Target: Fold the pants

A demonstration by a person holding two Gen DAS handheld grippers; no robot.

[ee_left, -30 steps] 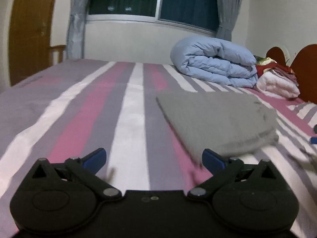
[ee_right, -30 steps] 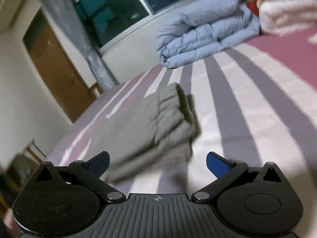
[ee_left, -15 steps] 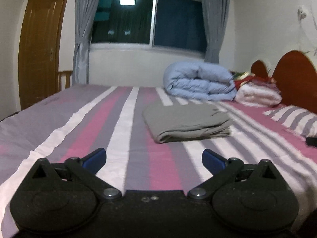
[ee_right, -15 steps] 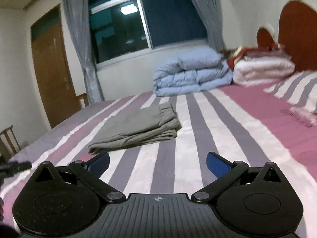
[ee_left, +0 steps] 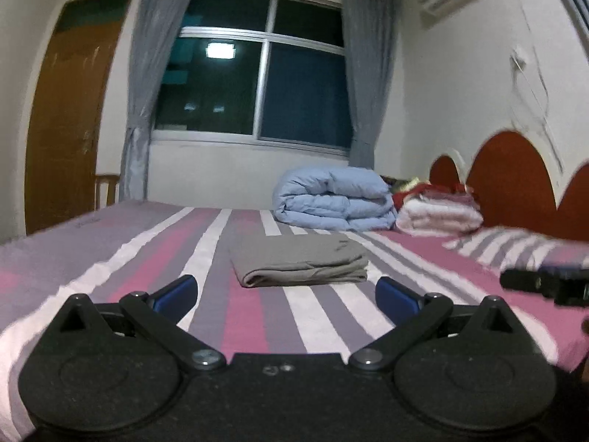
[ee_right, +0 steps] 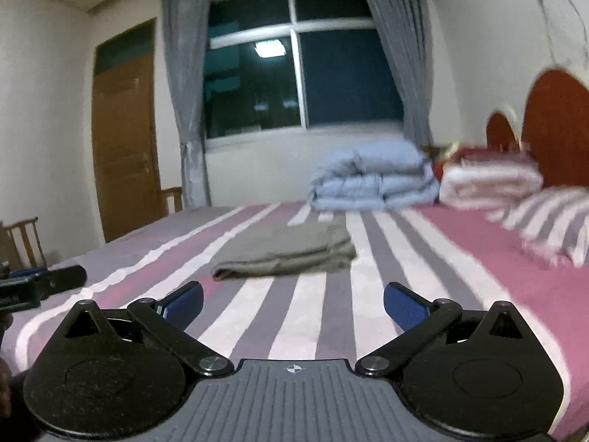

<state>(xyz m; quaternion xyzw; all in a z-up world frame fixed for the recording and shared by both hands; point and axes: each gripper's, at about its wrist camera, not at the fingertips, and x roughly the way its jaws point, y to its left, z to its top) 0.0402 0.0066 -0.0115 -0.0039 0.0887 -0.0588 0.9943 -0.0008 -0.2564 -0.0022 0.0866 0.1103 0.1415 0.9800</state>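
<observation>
Left wrist view shows the grey pants (ee_left: 300,261) lying folded on the striped bed (ee_left: 257,316), well ahead of the left gripper (ee_left: 286,291) and right gripper (ee_right: 293,300); both jaws are spread and empty. Folding looks finished, so withdraw clear without snagging the stack.

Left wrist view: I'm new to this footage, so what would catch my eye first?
The folded gray pants lie mid-bed on the pink, gray and white striped bedspread, ahead of the open left gripper. Behind them, a folded blue comforter sits below the dark window.
</observation>
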